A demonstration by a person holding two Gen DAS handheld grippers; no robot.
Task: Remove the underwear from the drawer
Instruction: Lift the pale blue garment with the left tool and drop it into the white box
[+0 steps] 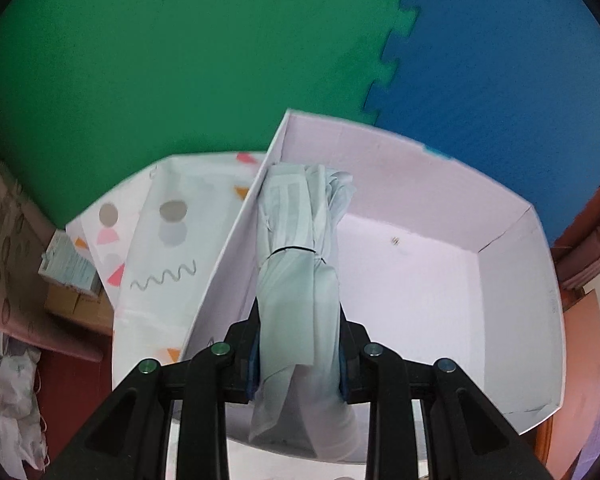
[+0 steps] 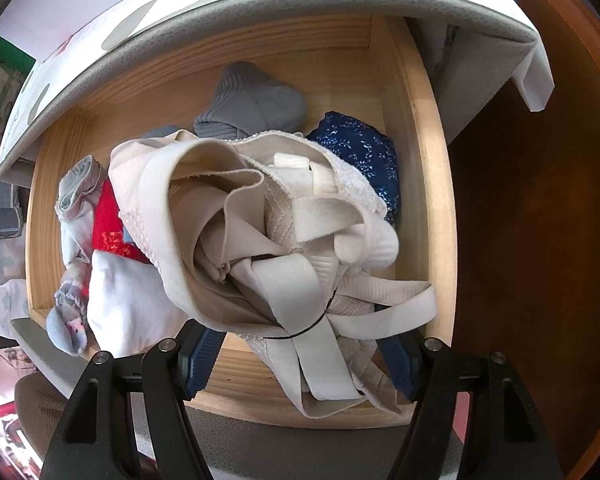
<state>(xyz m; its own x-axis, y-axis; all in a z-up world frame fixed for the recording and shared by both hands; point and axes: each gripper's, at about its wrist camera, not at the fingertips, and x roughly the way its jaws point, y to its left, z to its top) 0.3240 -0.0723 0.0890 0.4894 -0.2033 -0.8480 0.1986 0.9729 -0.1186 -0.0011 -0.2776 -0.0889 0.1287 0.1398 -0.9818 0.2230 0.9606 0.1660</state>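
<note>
The left gripper is clamped on a pale roll of underwear, bound by a thin black band. Its blue pads press the roll's lower half from both sides; the roll hides most of each pad and the fingertips. The roll's near end runs down past the fingers and is blurred. Its far end lies against the left wall of an open white box, whose near-right corner is cut off behind the gripper's black frame. The box's floor shows only 1 small dark speck. Left of the box lies a patterned cloth over the surface's left edge. Green and blue mats fill the background.

The right gripper is closed on a beige bundle of straps and lace, also tied with a thin black band. The left pad shows below the bundle; the right pad is largely covered by hanging straps, so the contact there is hard to make out. The bundle hangs over the wooden drawer and hides its middle. Around it: a grey piece at the far edge, a blue printed piece at the right edge, red and white pieces at the left. The surface's padded edge overhangs the drawer's far side.
</note>
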